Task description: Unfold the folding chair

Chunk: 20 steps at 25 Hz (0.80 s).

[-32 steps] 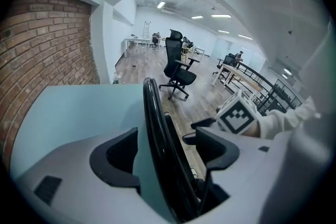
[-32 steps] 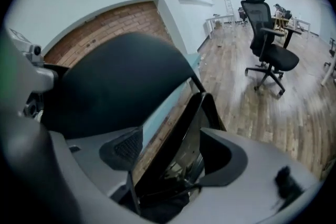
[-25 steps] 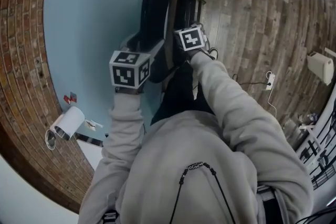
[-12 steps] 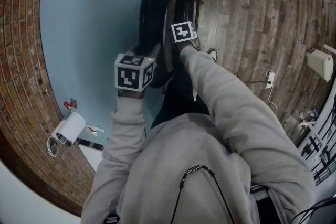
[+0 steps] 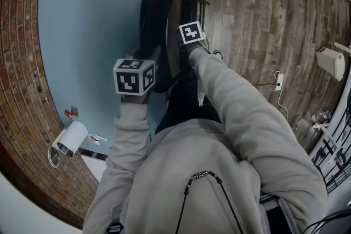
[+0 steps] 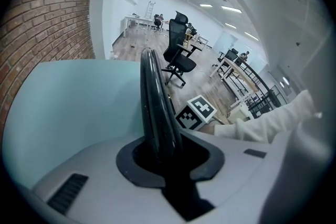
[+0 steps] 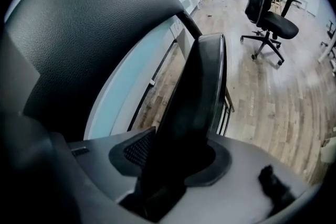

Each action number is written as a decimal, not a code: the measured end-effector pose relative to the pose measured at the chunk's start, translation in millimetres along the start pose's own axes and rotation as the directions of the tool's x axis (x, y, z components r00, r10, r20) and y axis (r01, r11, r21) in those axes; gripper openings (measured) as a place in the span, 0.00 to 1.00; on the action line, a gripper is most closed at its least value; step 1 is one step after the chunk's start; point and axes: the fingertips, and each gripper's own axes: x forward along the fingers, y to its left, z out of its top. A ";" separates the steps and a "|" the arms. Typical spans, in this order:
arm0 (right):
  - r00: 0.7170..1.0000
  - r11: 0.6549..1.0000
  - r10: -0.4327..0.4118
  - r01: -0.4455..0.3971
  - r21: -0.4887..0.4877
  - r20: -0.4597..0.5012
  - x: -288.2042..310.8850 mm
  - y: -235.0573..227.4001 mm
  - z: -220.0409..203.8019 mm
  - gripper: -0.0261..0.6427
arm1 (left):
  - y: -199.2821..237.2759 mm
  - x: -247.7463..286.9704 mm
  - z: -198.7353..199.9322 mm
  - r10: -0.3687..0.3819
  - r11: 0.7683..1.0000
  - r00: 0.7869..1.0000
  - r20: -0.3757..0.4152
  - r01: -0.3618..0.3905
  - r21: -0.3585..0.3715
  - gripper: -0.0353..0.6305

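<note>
A folded black chair leans upright against a light blue panel (image 5: pixel 93 24). Its padded backrest (image 5: pixel 149 13) is next to the panel, and the seat (image 5: pixel 176 19) is folded flat beside it. My left gripper (image 5: pixel 158 66) (image 6: pixel 165 157) is at the backrest's top rim (image 6: pixel 155 107), jaws closing with the rim between them and gripped. My right gripper (image 5: pixel 185 47) (image 7: pixel 170 165) is at the seat's upper edge (image 7: pixel 194 97), jaws closing with the seat board filling the gap. The fingertips themselves are hidden in the head view.
Wooden floor (image 5: pixel 258 13) lies right of the chair, a brick wall (image 5: pixel 22 63) to the left. A white roll (image 5: pixel 70 137) lies by the panel's foot. A power strip with cable (image 5: pixel 279 82) and a white box (image 5: pixel 329 63) are to the right. A black office chair (image 7: pixel 265 8) stands beyond.
The right gripper's marker cube has moved up the picture, down onto the seat's edge. The left gripper stayed at the backrest rim, shifting only slightly.
</note>
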 end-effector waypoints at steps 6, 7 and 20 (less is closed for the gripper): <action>0.999 0.999 0.040 -0.040 0.012 0.008 -28.8 -28.5 -12.7 0.29 | -35.7 3.6 3.6 -0.017 0.999 1.000 0.000 0.017 0.041 0.19; 0.999 0.999 0.042 -0.042 0.023 0.011 -35.1 -36.5 -13.5 0.29 | -40.1 5.5 5.9 -0.012 0.999 1.000 -0.005 0.013 0.050 0.20; 0.968 0.962 0.246 -0.249 0.108 0.045 -91.4 -142.8 -61.7 0.28 | -123.7 33.9 15.0 0.024 0.997 0.998 -0.056 -0.019 0.080 0.20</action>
